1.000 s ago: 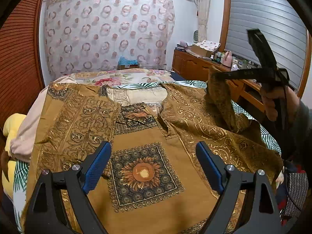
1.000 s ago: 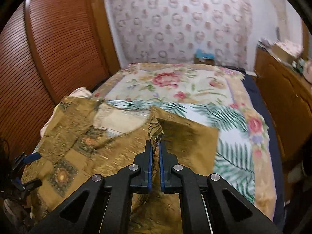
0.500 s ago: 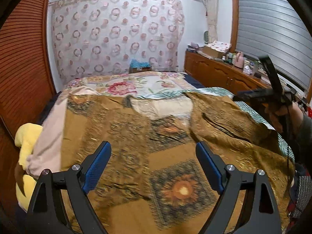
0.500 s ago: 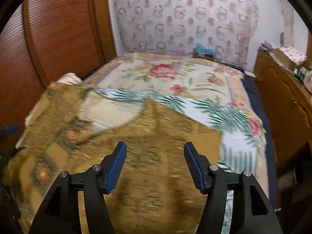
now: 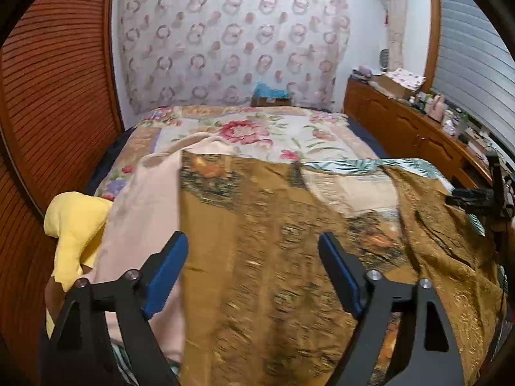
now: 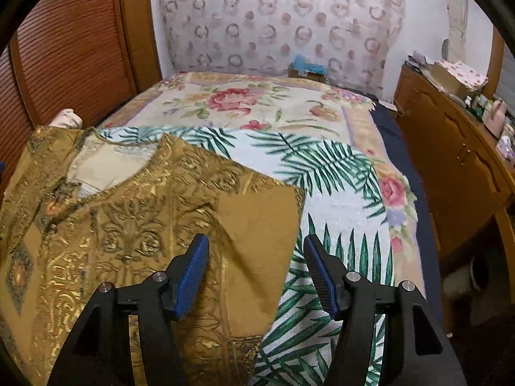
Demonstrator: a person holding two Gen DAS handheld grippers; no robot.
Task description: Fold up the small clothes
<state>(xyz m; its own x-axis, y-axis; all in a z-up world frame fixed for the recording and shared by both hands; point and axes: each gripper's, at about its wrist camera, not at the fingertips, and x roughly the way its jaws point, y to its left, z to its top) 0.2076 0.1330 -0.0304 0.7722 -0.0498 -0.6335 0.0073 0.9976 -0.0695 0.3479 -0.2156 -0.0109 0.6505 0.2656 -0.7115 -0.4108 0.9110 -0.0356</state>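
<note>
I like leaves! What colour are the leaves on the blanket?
Green palm leaves on white blanket, clearest in right wrist view.

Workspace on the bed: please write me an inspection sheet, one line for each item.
Surface: bed with floral cover and palm-leaf sheet.
Job's things: brown patterned garment spread flat, one sleeve folded inward.
Clutter: pink cloth and yellow cloth at the garment's side.
Grippers: left gripper open, jaws just closing a little, nothing between; right gripper open above the garment's edge.
Cables: nothing seen.
Surroundings: wooden dresser, patterned curtain.
</note>
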